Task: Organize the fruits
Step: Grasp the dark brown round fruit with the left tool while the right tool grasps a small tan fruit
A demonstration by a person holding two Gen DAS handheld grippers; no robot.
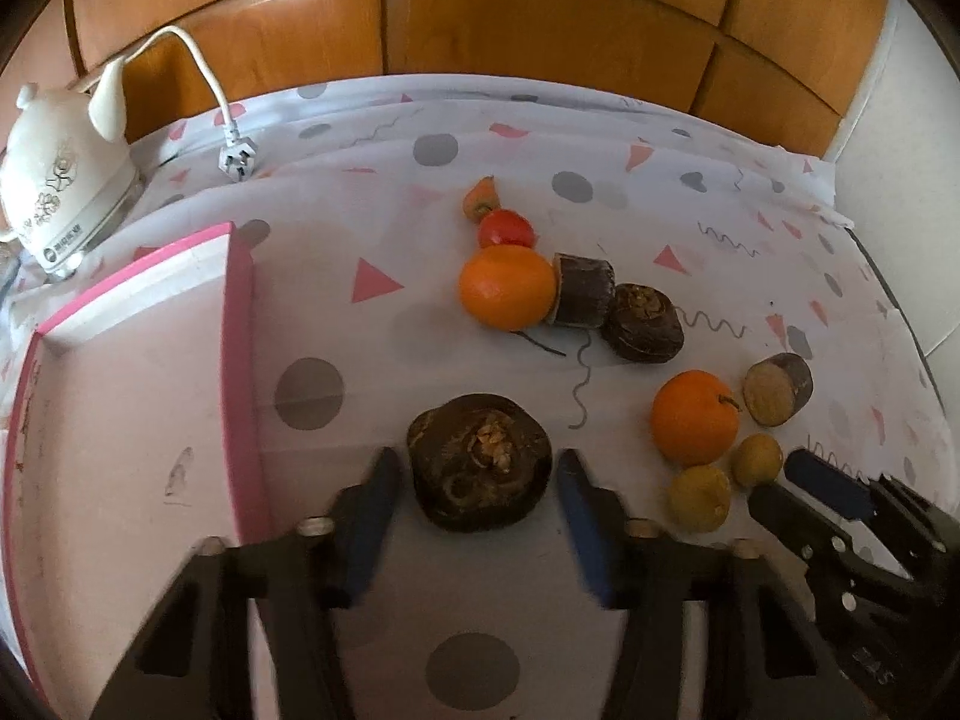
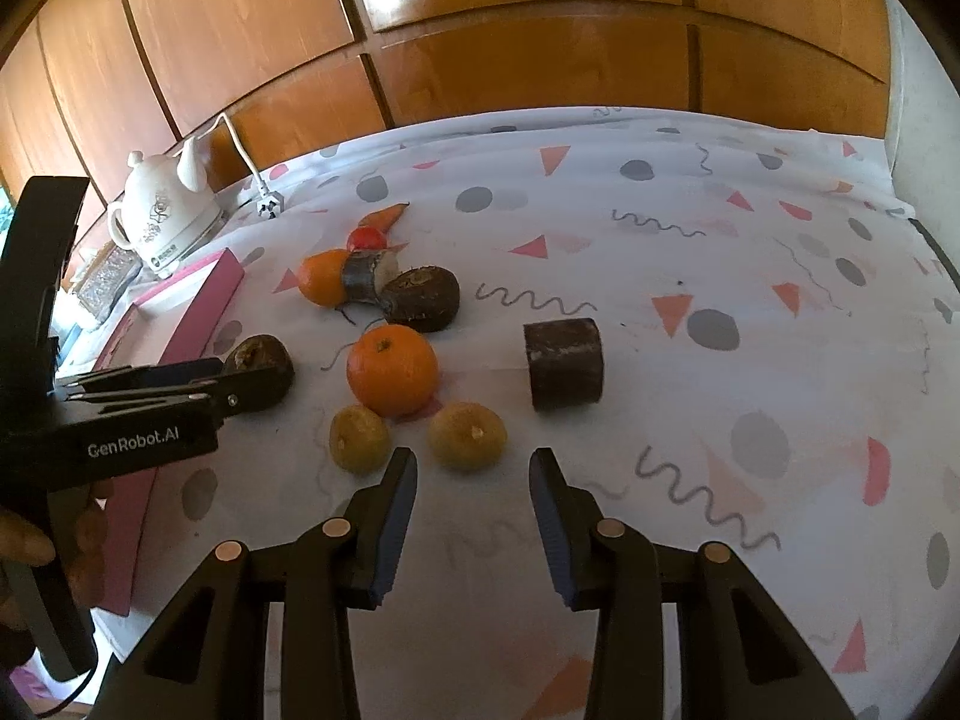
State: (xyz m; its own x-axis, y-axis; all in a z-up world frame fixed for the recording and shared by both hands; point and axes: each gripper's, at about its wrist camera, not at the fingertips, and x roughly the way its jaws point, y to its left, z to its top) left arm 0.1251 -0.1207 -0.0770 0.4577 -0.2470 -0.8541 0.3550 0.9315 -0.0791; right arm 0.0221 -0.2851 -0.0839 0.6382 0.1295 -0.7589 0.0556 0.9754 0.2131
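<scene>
My left gripper [image 1: 480, 468] is open around a dark brown round fruit [image 1: 480, 468] lying on the patterned cloth, its pads a little apart from it on each side. A pink-rimmed white tray [image 1: 120, 396] lies just left of it. My right gripper [image 2: 474, 468] is open and empty, its tips just short of a small yellow-brown fruit [image 2: 468, 437]. A second one [image 2: 359, 439] and an orange [image 2: 393, 369] lie beside it. A dark cut piece [image 2: 564, 363] lies to the right. Farther back are another orange [image 1: 507, 287], two dark pieces [image 1: 643, 322], a tomato [image 1: 506, 228] and a carrot piece [image 1: 480, 195].
A white kettle [image 1: 57, 180] stands at the back left with its cord and plug [image 1: 239, 159] on the cloth. Wooden cabinet doors [image 1: 540, 18] run behind the table. The table's right edge [image 1: 888, 294] is near a white wall.
</scene>
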